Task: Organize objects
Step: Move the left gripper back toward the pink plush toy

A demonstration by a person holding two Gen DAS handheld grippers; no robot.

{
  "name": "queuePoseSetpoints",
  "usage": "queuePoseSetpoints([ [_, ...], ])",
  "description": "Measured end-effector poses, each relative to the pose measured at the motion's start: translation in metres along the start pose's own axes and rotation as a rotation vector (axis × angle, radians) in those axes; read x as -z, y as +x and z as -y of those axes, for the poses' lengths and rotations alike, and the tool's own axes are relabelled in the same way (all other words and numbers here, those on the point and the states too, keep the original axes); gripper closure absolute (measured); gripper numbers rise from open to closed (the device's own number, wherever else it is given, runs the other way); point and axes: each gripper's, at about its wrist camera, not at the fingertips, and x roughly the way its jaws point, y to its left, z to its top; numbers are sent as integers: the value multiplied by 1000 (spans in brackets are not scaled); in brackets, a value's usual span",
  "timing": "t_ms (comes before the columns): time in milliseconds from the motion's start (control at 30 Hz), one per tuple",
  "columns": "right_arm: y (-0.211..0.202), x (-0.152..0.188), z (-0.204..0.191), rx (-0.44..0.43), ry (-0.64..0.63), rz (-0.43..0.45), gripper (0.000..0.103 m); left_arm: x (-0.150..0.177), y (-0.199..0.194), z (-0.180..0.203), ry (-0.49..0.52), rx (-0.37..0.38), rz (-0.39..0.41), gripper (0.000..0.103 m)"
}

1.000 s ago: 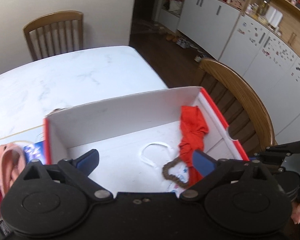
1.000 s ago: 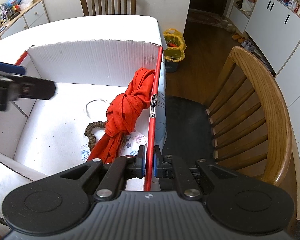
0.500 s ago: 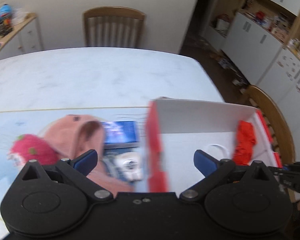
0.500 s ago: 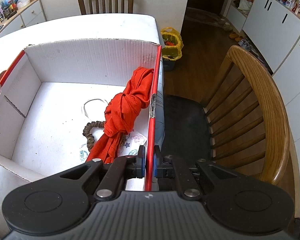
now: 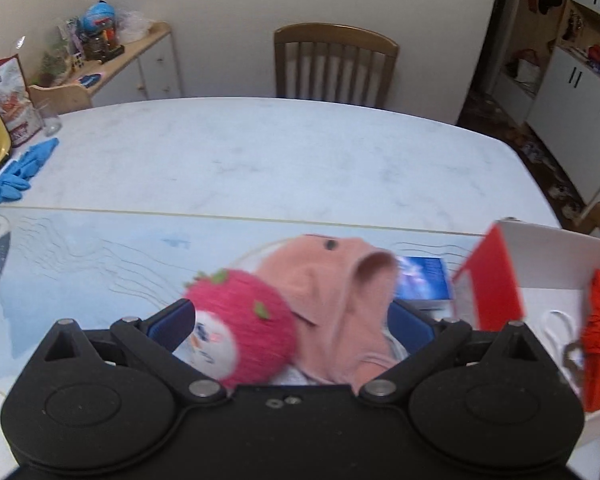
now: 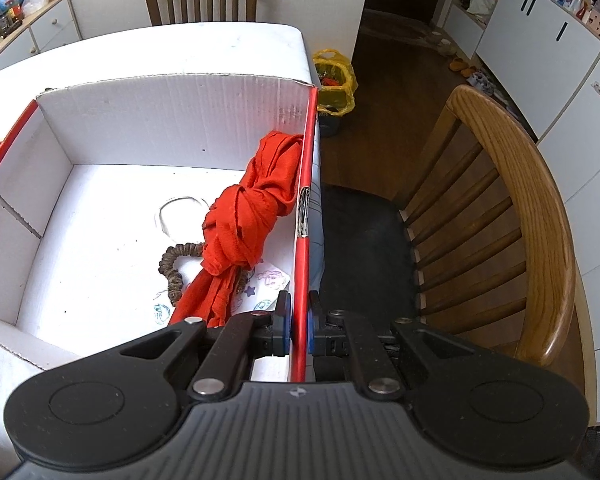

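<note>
A white cardboard box with red outer sides (image 6: 148,116) stands at the table's right end; it also shows in the left wrist view (image 5: 488,280). Inside lie a knotted orange-red cloth (image 6: 252,204), a brown beaded loop (image 6: 172,268) and a thin white ring (image 6: 180,212). My right gripper (image 6: 299,328) is shut on the box's red right wall. My left gripper (image 5: 292,320) is open and empty, just above a pink-red strawberry plush (image 5: 240,324) and a pink fabric hat (image 5: 340,280) on the mat left of the box.
A blue card (image 5: 422,280) lies between the hat and the box. Blue gloves (image 5: 20,168) and a snack bag (image 5: 8,96) sit at the table's far left. Wooden chairs stand behind the table (image 5: 336,64) and right of the box (image 6: 512,208).
My left gripper has swung left, from over the box to over the strawberry plush and pink hat. My right gripper has kept its hold on the box wall.
</note>
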Motion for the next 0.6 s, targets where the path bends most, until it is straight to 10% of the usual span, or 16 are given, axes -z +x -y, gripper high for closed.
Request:
queuePoseSetpoints([
  [600,1,-2,-4,28,1,-8,96,15,64,-27,12,-87,-70,1],
])
